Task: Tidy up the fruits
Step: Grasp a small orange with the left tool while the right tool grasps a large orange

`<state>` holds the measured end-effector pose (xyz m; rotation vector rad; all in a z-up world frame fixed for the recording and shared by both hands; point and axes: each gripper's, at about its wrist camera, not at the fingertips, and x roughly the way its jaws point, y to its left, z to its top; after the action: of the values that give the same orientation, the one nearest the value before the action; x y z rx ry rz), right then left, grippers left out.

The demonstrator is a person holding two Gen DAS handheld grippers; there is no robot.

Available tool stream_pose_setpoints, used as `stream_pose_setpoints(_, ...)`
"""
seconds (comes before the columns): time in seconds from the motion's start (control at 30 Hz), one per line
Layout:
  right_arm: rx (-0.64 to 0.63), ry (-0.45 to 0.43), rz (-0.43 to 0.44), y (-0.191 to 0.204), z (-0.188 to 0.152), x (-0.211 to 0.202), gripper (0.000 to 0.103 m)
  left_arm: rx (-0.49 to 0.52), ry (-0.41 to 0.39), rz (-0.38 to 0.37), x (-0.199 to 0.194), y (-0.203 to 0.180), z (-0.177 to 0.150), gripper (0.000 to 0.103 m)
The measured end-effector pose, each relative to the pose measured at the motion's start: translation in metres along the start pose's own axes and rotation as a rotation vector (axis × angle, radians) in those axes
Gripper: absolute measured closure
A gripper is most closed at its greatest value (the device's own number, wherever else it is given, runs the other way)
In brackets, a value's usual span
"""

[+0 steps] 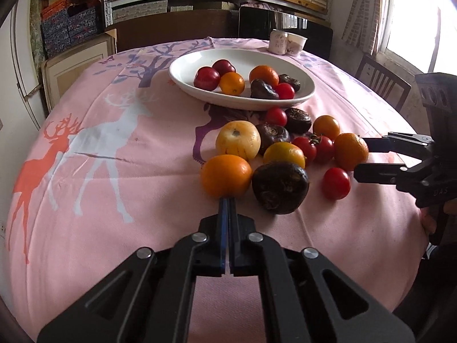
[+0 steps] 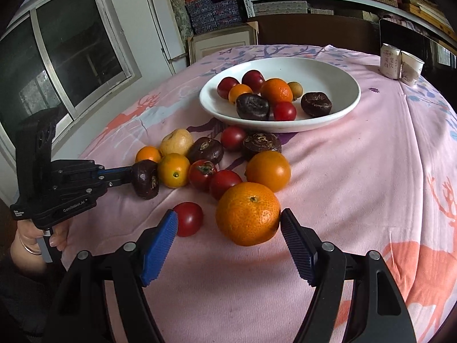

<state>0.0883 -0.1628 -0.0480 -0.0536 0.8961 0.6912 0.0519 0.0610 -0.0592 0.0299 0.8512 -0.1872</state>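
- The table, under a pink deer-print cloth (image 1: 94, 148), is being used as the work surface; loose fruit is lying clustered near its middle.
- A white oval plate (image 2: 340, 85) is being filled behind the cluster; plums, small oranges, dark water chestnuts and a cherry tomato are already lying in it.
- The right gripper (image 2: 228, 228) is being held with its jaws wide apart around a tangerine (image 2: 248, 216) on the cloth; the outer pad is touching or nearly touching the peel, the blue pad is well short of it.
- A cherry tomato (image 2: 188, 218) is lying just beside the blue pad, apparently inside the span, so it is at risk of being nudged or pinched.
- The left gripper (image 1: 227, 203) is being held with its jaws pressed together on nothing, its tips just before an orange (image 1: 225, 175) and beside a water chestnut (image 1: 280, 187).
- Judgement: the tangerine is being lined up for a grasp. The jaws are best centred on its widest part first, shifted away from the tomato, then closed gently, since the round peel is likely to roll or slip.
- The lift is best carried high over the remaining cluster and lowered onto a bare part of the plate.
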Motion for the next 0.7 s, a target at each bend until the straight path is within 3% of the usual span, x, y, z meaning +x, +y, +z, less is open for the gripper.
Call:
stream_pose_setpoints(0.1, 0.014, 0.021, -0.004, -0.002, 0.003, 0.006, 0.032, -0.083, 0.02, 0.002, 0.003, 0.015, 0.003, 0.098)
stream_pose_setpoints(0.13, 0.022, 0.025, 0.006, -0.003, 0.003, 0.006, 0.032, -0.109, 0.029, -0.008, 0.005, 0.019, 0.004, 0.086)
stream_pose_setpoints(0.17, 0.033, 0.027, 0.012, -0.005, 0.002, 0.006, 0.032, -0.12, 0.037, -0.016, 0.006, 0.022, 0.004, 0.067)
stream_pose_setpoints(0.2, 0.046, 0.029, 0.021, -0.008, 0.002, 0.007, 0.032, -0.124, 0.039, -0.01, 0.006, 0.023, 0.006, 0.056)
stream_pose_setpoints(0.23, 0.063, 0.031, 0.033, -0.011, 0.001, 0.007, 0.032, -0.113, 0.035, -0.009, 0.005, 0.021, 0.007, 0.037)
stream_pose_setpoints(0.27, 0.081, 0.033, 0.046, -0.014, 0.001, 0.008, 0.032, -0.087, 0.024, -0.007, 0.002, 0.016, 0.008, 0.029)
stream_pose_setpoints(0.43, 0.117, 0.031, 0.077, -0.02, -0.001, 0.009, 0.033, 0.065, -0.008, 0.037, 0.002, -0.015, 0.016, 0.027)
stream_pose_setpoints(0.5, 0.094, 0.034, 0.07, -0.016, -0.001, 0.009, 0.038, 0.089, -0.01, 0.053, 0.008, -0.022, 0.024, 0.036)
stream_pose_setpoints(0.53, 0.083, 0.031, 0.075, -0.014, -0.001, 0.009, 0.044, 0.095, 0.019, 0.042, 0.014, -0.023, 0.026, 0.048)
stream_pose_setpoints(0.6, 0.086, 0.015, 0.068, -0.015, -0.001, 0.007, 0.057, 0.086, 0.027, 0.023, 0.017, -0.022, 0.029, 0.049)
stream_pose_setpoints(0.63, 0.093, 0.015, 0.075, -0.016, -0.002, 0.007, 0.057, 0.085, 0.026, 0.024, 0.016, -0.022, 0.028, 0.052)
stream_pose_setpoints(0.67, 0.098, 0.015, 0.081, -0.017, -0.002, 0.007, 0.057, 0.081, 0.025, 0.032, 0.017, -0.022, 0.028, 0.06)
stream_pose_setpoints(0.7, 0.096, 0.015, 0.081, -0.017, -0.002, 0.006, 0.057, 0.07, 0.025, 0.033, 0.016, -0.02, 0.027, 0.06)
